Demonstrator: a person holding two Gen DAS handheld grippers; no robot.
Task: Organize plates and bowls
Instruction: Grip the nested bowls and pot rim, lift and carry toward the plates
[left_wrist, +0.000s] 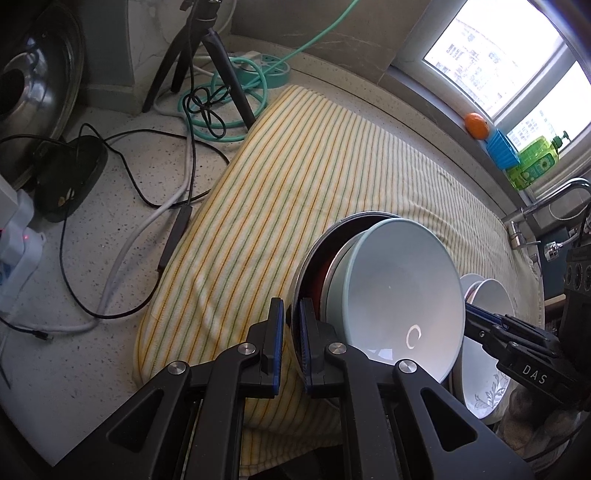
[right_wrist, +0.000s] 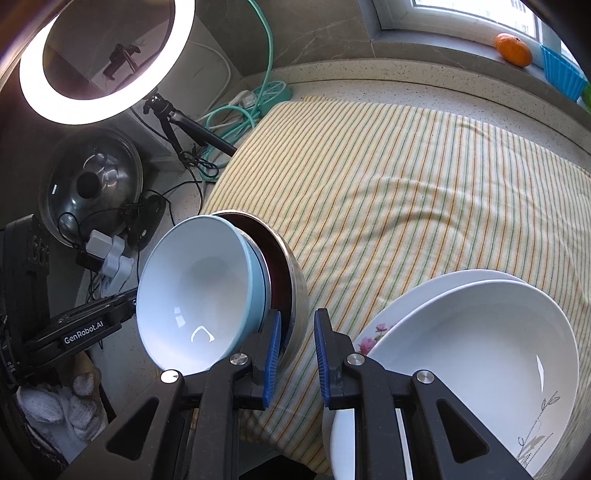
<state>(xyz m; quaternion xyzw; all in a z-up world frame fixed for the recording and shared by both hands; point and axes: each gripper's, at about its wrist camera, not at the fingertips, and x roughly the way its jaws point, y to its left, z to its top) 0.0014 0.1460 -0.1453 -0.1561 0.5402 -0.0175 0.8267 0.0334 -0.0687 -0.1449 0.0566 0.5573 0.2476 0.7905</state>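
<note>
- A nested stack, pale blue bowl (left_wrist: 402, 295) inside a steel bowl (left_wrist: 314, 254), is held tilted above the striped towel (left_wrist: 295, 177).
- The left tool (left_wrist: 291, 343) is clamped on the steel bowl's rim, one blue pad on each side of it.
- The right tool (right_wrist: 297, 354) straddles the opposite rim of the steel bowl (right_wrist: 295, 291); its left pad touches inside, its right pad stands just clear, so the jaws are parted.
- Just right of the right tool sit stacked white plates (right_wrist: 472, 354).
- Beyond both tools, on the surface (left_wrist: 110, 236), lie cables and a pot lid (right_wrist: 92, 184).
</note>
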